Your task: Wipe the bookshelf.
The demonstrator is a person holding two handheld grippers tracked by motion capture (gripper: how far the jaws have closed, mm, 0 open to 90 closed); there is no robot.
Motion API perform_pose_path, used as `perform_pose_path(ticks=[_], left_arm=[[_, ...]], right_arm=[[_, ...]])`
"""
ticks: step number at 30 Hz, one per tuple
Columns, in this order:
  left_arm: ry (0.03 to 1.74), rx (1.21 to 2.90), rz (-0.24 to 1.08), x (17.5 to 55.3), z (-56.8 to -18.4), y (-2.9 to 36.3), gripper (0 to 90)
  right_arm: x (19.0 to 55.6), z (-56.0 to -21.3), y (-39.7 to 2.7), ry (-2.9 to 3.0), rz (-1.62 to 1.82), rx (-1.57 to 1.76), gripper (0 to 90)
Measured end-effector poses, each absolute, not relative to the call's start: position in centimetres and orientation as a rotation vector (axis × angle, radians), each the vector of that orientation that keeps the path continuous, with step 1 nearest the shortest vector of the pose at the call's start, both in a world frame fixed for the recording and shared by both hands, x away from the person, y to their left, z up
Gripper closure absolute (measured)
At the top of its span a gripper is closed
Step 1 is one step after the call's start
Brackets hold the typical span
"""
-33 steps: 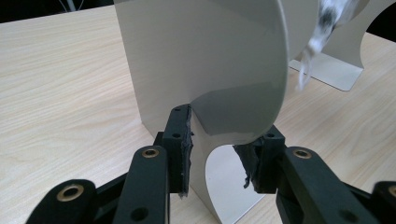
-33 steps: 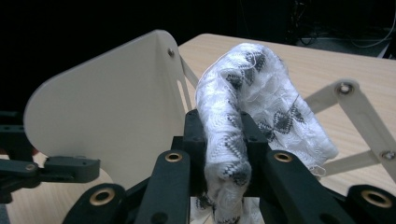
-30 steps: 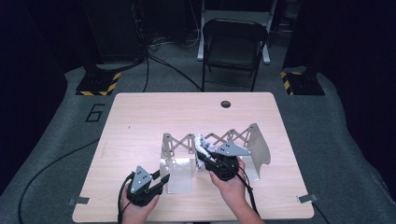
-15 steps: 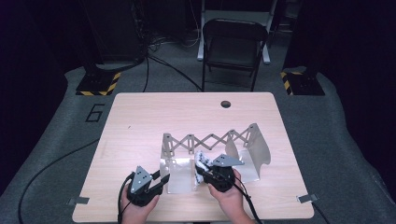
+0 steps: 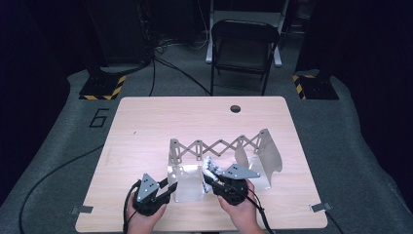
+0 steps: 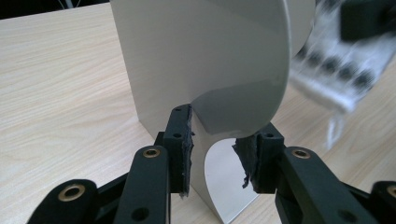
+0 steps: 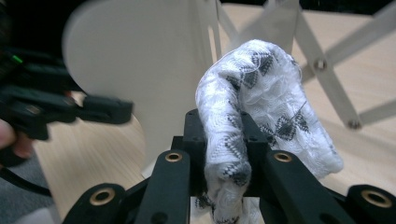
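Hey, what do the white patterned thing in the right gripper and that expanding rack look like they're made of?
The cloth in the right gripper looks like soft knitted fabric: white with dark diamond patterns, loose threads and limp folds. The rack seems to be metal, or possibly plastic: thin, smooth, pale grey panels with a dull sheen, and riveted scissor bars between them.

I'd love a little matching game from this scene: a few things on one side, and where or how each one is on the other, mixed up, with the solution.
Things:
1. left gripper
2. right gripper
3. rack
4. chair

States:
A. stands on the floor behind the table
B. shut on a white patterned cloth
C. stretched out on the table, scissor bars between two end plates
D. jaws either side of a rack plate's curved edge

Pairs: 1-D, 2-B, 3-C, 4-A
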State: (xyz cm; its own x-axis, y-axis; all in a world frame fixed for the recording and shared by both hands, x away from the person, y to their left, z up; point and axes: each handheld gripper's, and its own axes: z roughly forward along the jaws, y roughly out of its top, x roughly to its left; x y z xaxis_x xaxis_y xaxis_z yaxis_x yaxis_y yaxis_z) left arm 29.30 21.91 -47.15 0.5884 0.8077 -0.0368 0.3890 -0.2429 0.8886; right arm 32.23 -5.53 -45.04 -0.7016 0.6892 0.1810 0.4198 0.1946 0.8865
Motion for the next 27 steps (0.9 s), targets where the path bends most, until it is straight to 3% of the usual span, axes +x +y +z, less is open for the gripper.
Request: perform_pose_path(ticks=[8, 12, 19, 27], left_arm=[[0.966, 1.868, 0.542, 29.4, -47.1, 22.0, 67.2], [0.970, 1.855, 0.551, 29.4, -47.2, 21.9, 67.7], [0.973, 1.870, 0.541, 29.4, -47.2, 22.0, 68.8], [0.975, 1.875, 0.538, 29.5, -47.3, 22.1, 70.5]], right_arm=[[33.4, -48.7, -5.1, 2.303, 1.387, 1.146, 77.4], [33.8, -48.0, -5.4, 2.278, 1.400, 1.151, 77.4], [33.7, -43.8, -5.8, 2.166, 1.522, 1.069, 77.4], [34.1, -46.8, -5.3, 2.232, 1.447, 1.122, 77.4]])
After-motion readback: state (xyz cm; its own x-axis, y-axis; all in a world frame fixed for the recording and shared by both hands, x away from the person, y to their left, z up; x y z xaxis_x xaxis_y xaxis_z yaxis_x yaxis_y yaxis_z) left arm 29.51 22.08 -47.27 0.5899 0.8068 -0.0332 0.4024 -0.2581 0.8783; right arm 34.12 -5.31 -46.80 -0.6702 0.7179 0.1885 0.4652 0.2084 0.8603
